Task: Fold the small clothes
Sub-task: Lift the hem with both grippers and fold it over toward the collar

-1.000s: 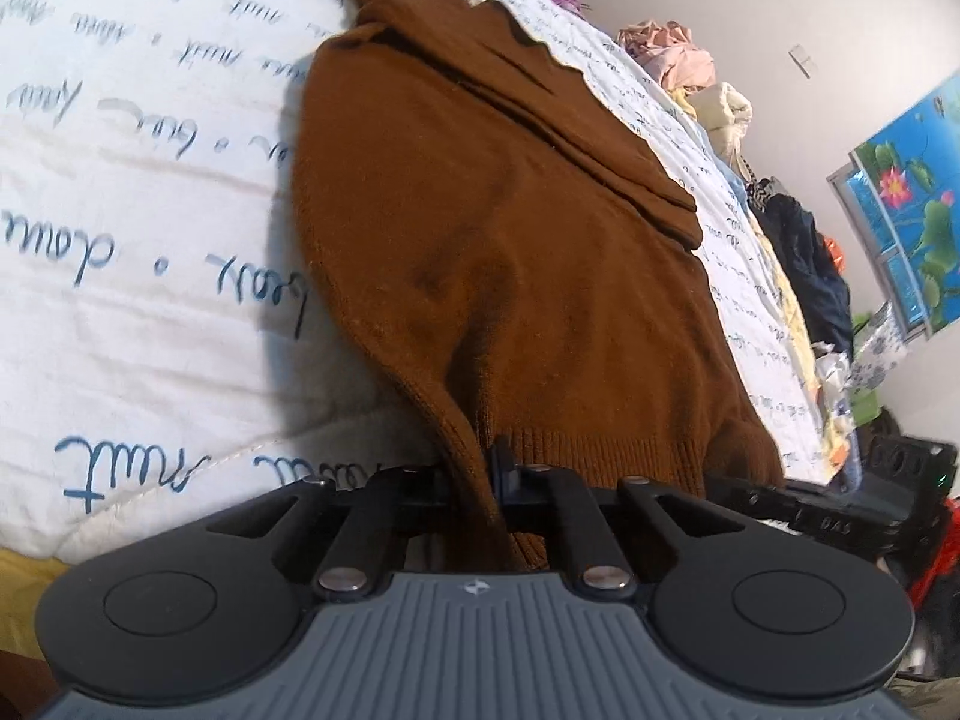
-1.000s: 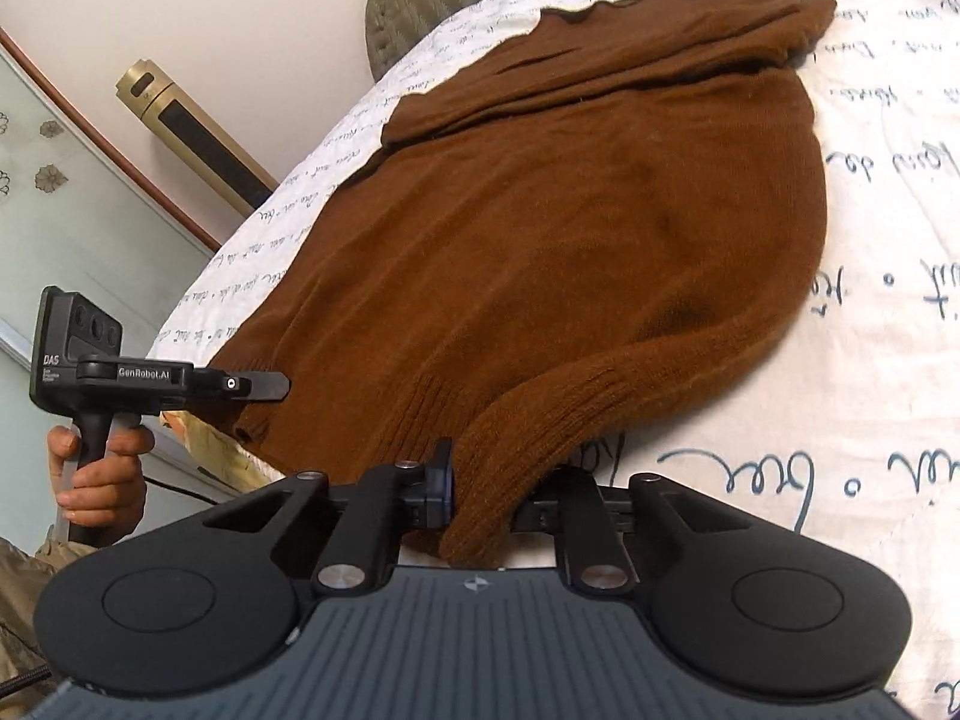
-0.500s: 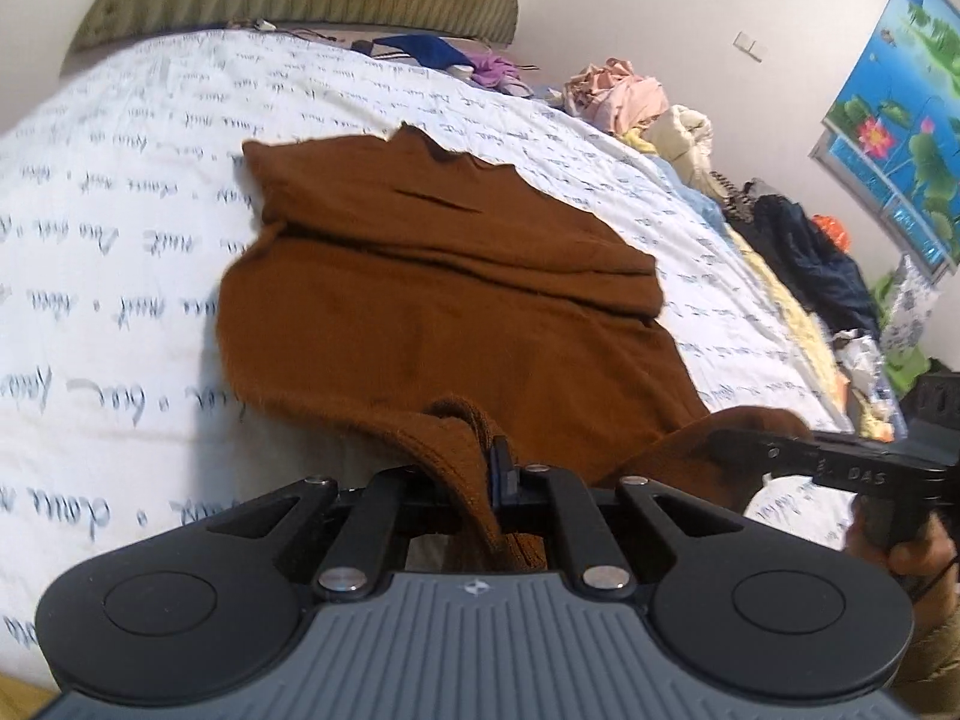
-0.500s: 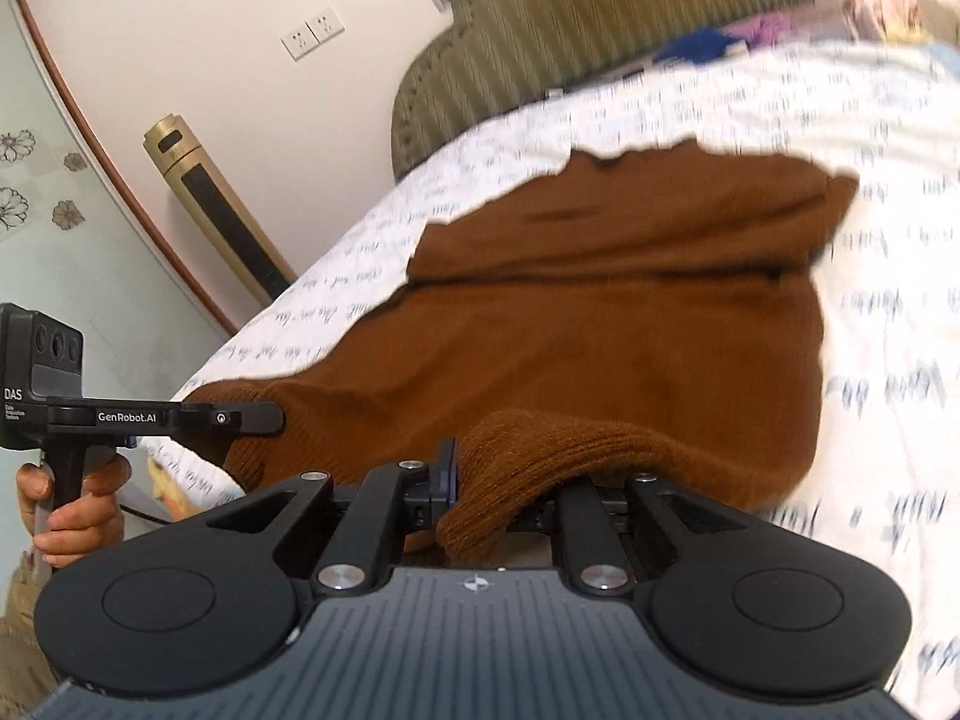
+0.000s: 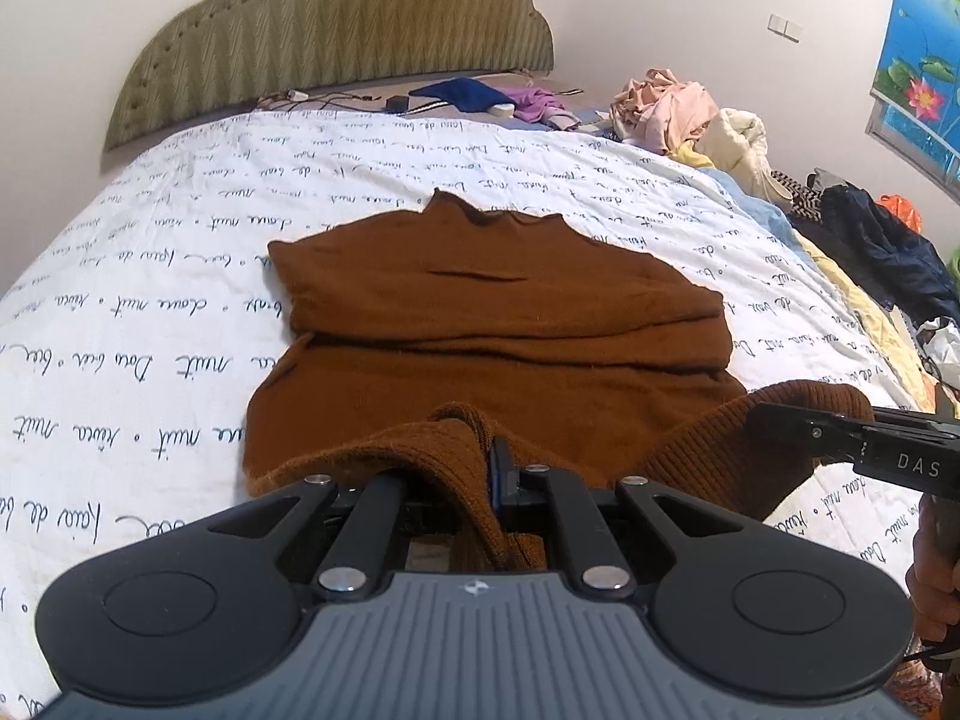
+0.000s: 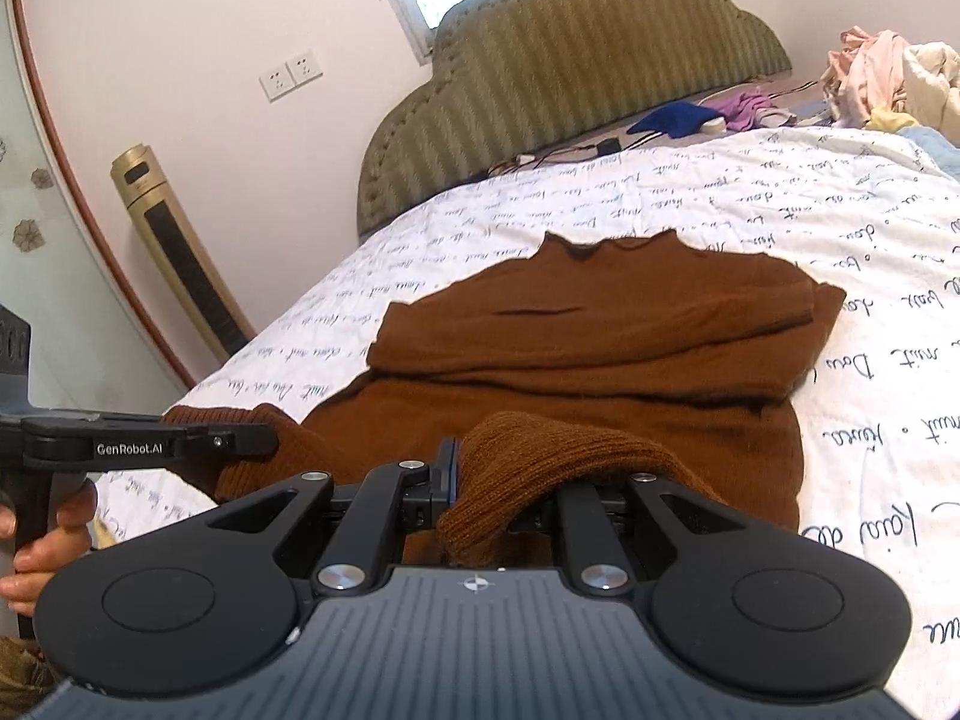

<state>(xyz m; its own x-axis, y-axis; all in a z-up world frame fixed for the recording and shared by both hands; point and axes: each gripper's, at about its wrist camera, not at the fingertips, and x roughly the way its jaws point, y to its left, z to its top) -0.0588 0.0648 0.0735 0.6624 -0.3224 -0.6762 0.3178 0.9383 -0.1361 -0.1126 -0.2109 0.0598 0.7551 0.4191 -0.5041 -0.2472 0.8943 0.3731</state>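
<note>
both claws, left claw [image 5: 489, 474] and right claw [image 6: 474, 480], clamped on the brown sweater [image 5: 498, 324] hem

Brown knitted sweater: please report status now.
Left gripper, right gripper: both shut on brown knitted sweater hem. Hem lifted over white printed bedsheet. Nothing blocking.

Both wrist views low, close, facing headboard [image 5: 336, 30]; share sweater [image 5: 498, 324].
</note>
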